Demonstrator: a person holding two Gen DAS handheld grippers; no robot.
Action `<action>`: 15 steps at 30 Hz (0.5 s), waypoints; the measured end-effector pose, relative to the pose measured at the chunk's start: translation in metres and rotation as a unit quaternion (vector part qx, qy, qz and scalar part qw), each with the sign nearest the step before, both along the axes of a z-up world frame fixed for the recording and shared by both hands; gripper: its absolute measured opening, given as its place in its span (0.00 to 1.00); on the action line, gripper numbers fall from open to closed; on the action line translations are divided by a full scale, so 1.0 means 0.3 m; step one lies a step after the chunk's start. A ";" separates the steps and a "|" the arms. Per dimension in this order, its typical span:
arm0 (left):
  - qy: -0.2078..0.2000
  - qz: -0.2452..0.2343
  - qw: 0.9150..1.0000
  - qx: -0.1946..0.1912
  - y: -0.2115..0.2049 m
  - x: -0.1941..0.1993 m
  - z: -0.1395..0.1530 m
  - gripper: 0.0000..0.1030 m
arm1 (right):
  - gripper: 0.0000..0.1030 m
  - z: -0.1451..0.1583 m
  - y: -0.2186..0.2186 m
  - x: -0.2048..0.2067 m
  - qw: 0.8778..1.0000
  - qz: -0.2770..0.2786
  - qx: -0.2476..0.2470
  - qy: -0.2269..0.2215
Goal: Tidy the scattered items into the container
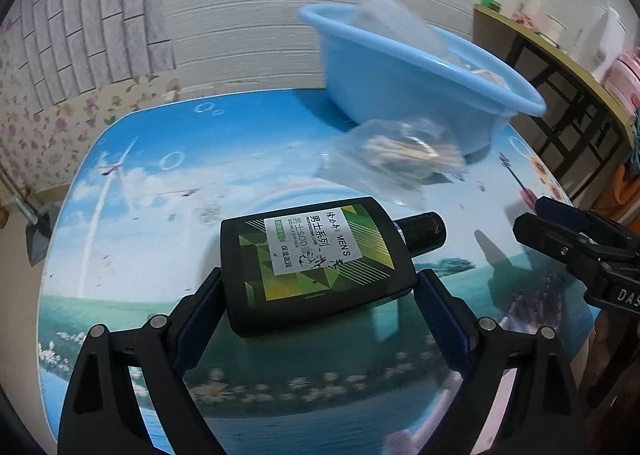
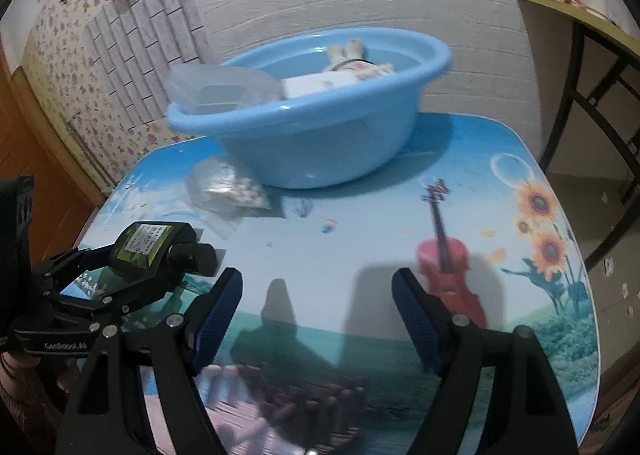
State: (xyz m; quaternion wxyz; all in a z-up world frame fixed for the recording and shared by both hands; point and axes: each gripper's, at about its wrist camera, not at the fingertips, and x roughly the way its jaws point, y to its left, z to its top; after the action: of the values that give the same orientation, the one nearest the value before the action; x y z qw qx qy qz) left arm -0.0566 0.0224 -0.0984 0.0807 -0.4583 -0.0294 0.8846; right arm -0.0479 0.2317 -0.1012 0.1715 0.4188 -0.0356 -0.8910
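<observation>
My left gripper (image 1: 318,287) is shut on a black bottle (image 1: 316,263) with a green label and black cap, held just above the table; it also shows in the right wrist view (image 2: 148,245). The blue basin (image 1: 404,71) stands at the table's far side and holds a plush toy (image 2: 354,63), a white box and a clear bag (image 2: 216,89) over its rim. A clear bag of cotton swabs (image 1: 400,153) lies on the table in front of the basin, also in the right wrist view (image 2: 232,191). My right gripper (image 2: 318,295) is open and empty over the table.
The table (image 2: 400,215) has a printed picture top with rounded edges. A brick-pattern wall is close behind it. A dark-framed side table (image 1: 568,67) with small items stands to the right. The right gripper shows at the left wrist view's right edge (image 1: 576,239).
</observation>
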 end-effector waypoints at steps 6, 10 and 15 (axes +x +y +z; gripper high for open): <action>0.003 0.010 1.000 0.001 -0.042 0.001 -0.006 0.90 | 0.76 0.007 -0.076 -0.031 1.000 0.014 0.004 0.002; 0.004 0.012 1.000 0.001 -0.060 -0.001 -0.008 0.90 | 0.79 0.004 -0.122 -0.075 1.000 0.023 -0.005 -0.009; 0.006 0.010 1.000 -0.002 -0.073 -0.007 -0.011 0.90 | 0.85 -0.007 -0.182 -0.126 1.000 0.022 0.005 -0.016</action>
State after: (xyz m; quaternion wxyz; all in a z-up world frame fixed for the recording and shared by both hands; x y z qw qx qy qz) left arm -0.0588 0.0005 -0.1018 0.0714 -0.4530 -0.0322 0.8881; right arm -0.0856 0.1770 -0.1033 0.1889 0.4345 -0.0248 -0.8803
